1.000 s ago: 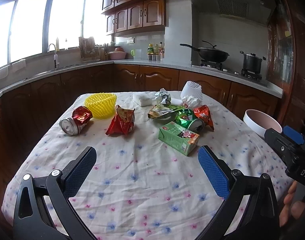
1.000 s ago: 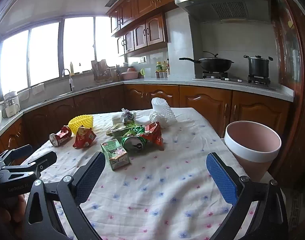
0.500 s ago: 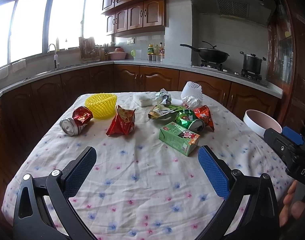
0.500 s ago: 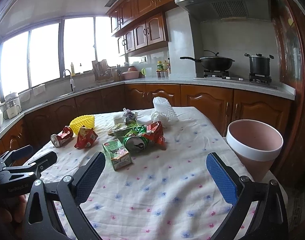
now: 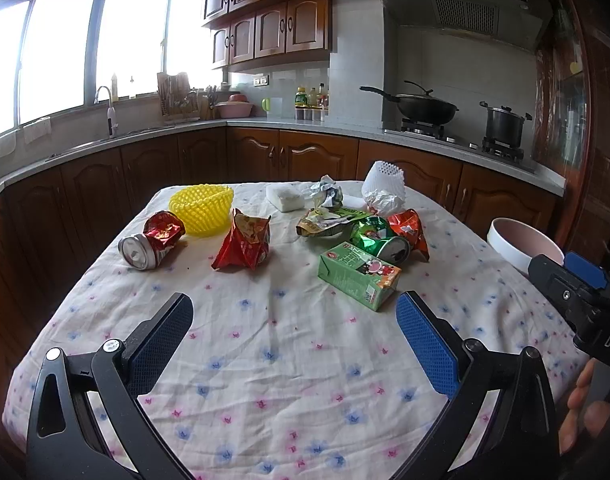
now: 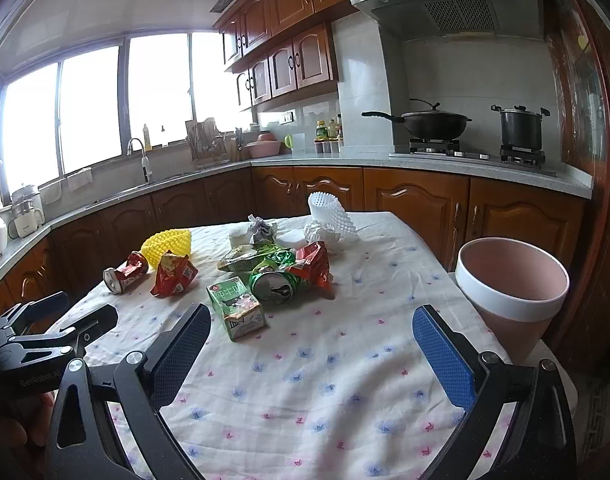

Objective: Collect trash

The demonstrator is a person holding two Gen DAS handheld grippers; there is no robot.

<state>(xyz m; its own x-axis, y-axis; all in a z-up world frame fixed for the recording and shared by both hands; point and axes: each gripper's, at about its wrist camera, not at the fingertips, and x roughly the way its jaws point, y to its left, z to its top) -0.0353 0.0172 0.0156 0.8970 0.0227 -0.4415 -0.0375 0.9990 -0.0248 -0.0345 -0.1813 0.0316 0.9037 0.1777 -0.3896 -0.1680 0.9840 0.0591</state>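
Trash lies across the far half of a flowered tablecloth (image 5: 289, 364): a green drink carton (image 5: 359, 275) (image 6: 237, 308), a crushed green can (image 5: 381, 240) (image 6: 275, 282), a red snack bag (image 5: 245, 246) (image 6: 173, 274), a crushed red can (image 5: 151, 244) (image 6: 125, 274), wrappers and a white foam net (image 5: 383, 188). A pink bin (image 6: 513, 292) (image 5: 521, 242) stands off the table's right edge. My left gripper (image 5: 293, 328) is open, short of the carton. My right gripper (image 6: 311, 340) is open too, with the carton just ahead of its left finger.
A yellow mesh basket (image 5: 201, 208) (image 6: 167, 242) sits at the far left of the table, a white block (image 5: 285, 200) behind the wrappers. Wooden cabinets, a counter, a sink and a stove with a wok (image 6: 433, 122) and a pot ring the room.
The right wrist view has crept forward and slightly right, so carton and bin loom larger. The left view has barely shifted. Both grippers stay open.
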